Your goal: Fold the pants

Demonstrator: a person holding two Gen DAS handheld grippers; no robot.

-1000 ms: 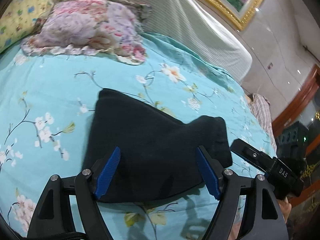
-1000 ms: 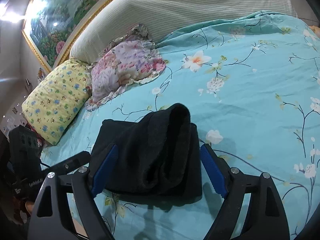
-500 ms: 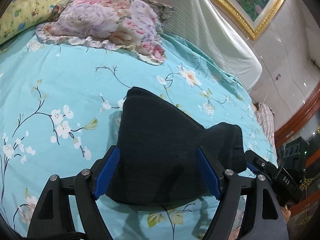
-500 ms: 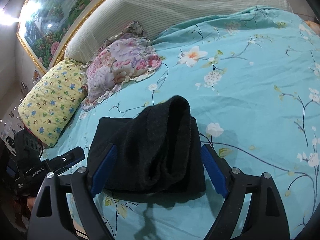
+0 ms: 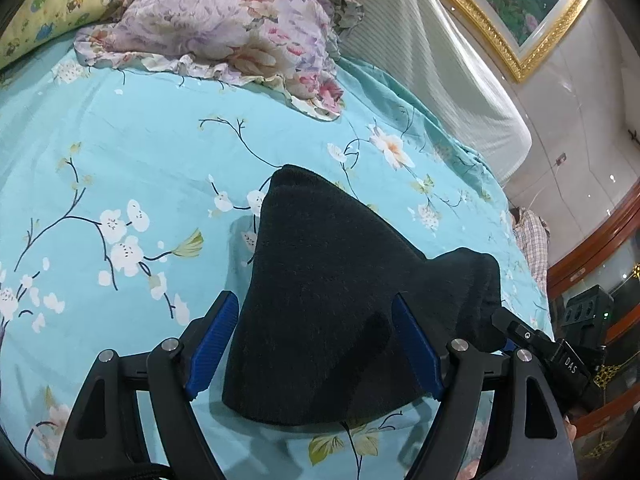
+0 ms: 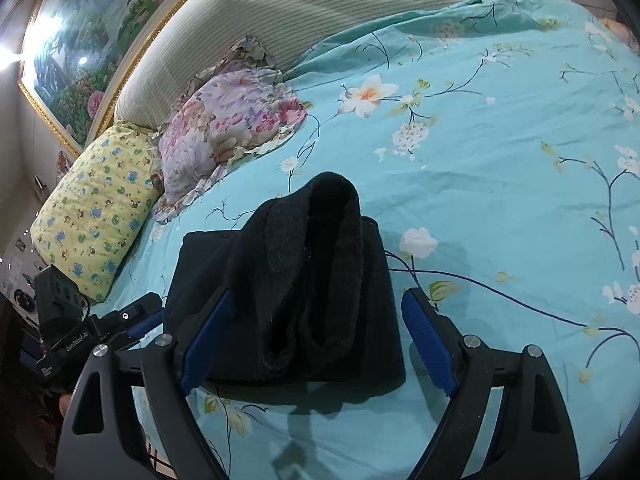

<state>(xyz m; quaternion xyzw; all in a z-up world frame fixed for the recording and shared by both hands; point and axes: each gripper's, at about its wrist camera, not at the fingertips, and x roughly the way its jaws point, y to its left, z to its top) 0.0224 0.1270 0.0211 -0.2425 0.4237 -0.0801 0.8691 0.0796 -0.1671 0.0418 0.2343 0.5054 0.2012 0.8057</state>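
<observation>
Where right wrist shows yellow pillow (image 6: 96, 216), left wrist crops it, folded pants (image 5: 336, 304)

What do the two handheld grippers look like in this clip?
Both the left gripper and the right gripper have black angular fingers with silver pivot bolts and ribbed blue pads. Seen from its partner's camera, each carries white lettering on a black body. No sleeves are visible.

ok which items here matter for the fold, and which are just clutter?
Job:
black pants, folded on the bed
left gripper, open
right gripper, open

Lying about:
floral pillow
yellow pillow
bedsheet
framed painting
</observation>
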